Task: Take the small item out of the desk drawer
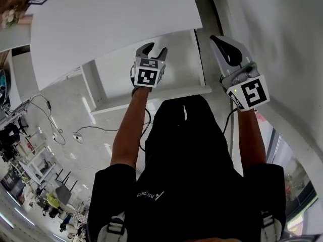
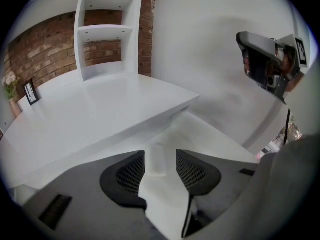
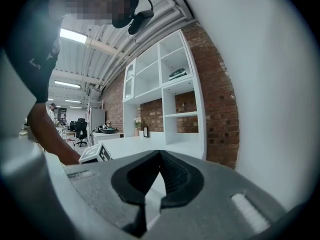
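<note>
Drawer juts below the desk. A pale lump, perhaps the item, lies inside. Left gripper hovers above, jaws apart, empty, lined up to reach. Right gripper, closed and empty, is held clear.

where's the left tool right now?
Head view, near centre: the left tool hangs open above the open desk drawer, by the edge of the white desktop; the right tool is to its right, beside the wall.

The left gripper is hovering over the open white drawer below the worktop, jaws apart; the right gripper is hanging beside the wall, jaws together.
</note>
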